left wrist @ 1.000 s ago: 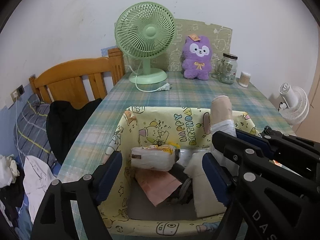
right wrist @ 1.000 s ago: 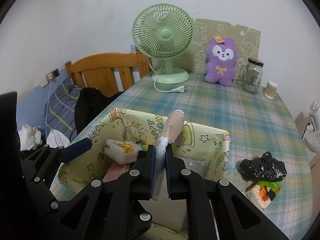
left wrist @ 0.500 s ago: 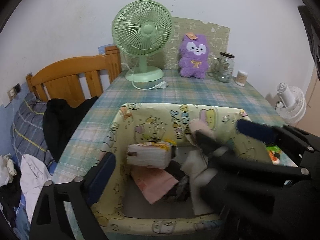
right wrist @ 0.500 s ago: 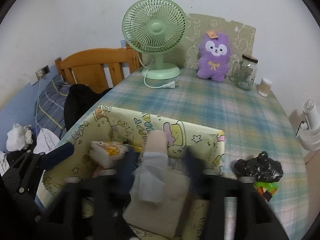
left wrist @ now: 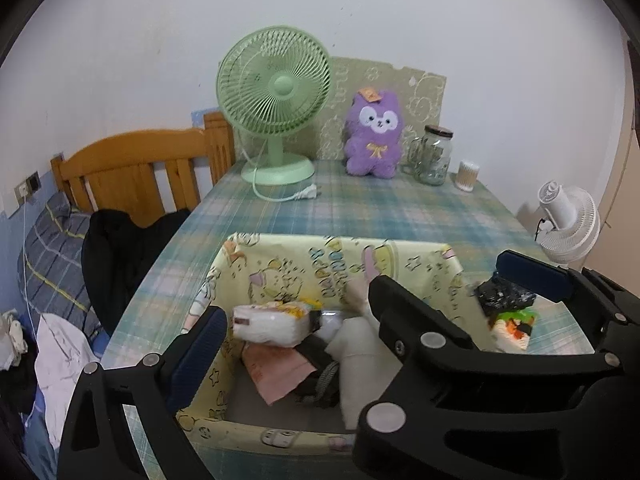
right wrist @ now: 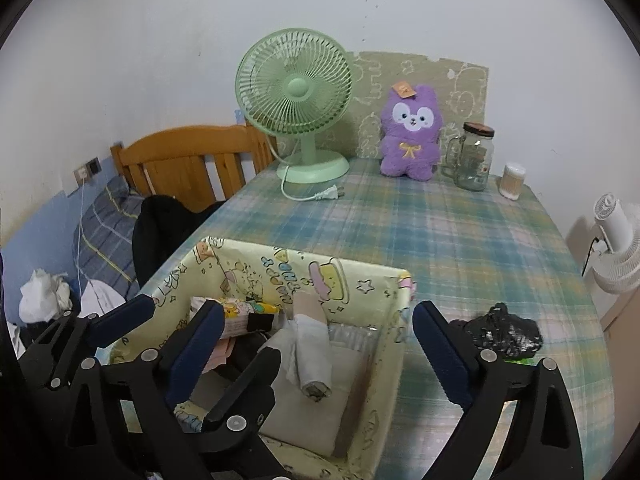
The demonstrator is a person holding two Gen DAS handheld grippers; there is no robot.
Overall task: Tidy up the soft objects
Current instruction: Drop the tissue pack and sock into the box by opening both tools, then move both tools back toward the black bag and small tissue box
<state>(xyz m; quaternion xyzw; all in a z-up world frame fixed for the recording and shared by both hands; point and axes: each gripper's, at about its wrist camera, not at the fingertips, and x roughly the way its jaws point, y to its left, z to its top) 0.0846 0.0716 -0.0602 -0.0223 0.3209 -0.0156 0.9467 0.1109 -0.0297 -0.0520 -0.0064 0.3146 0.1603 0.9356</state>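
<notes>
A yellow cartoon-print fabric box (left wrist: 280,276) (right wrist: 248,276) stands at the near edge of the plaid table. In it a beige-and-white soft roll (right wrist: 312,340) (left wrist: 358,292) lies on a folded white cloth (right wrist: 312,408), beside a tissue pack (left wrist: 272,322) (right wrist: 240,316) and a pink cloth (left wrist: 280,372). My right gripper (right wrist: 318,320) hovers over the box, jaws opening wide, pads clear of the roll below. My left gripper (left wrist: 316,320) is beside it over the box's left half, jaws also opening, holding nothing. A purple plush toy (left wrist: 374,132) (right wrist: 412,132) sits at the table's back.
A crumpled black bag (right wrist: 500,332) and a colourful packet (left wrist: 512,328) lie right of the box. A green fan (right wrist: 294,84), glass jar (right wrist: 474,156) and swab pot (right wrist: 512,180) line the back. A wooden bed frame (right wrist: 188,164) and dark garment (right wrist: 160,224) are left; a white fan (right wrist: 616,248) stands right.
The right gripper was shut on the roll; it has opened and the roll now lies in the box. The left jaws spread wider. Both grippers have drawn back and up slightly.
</notes>
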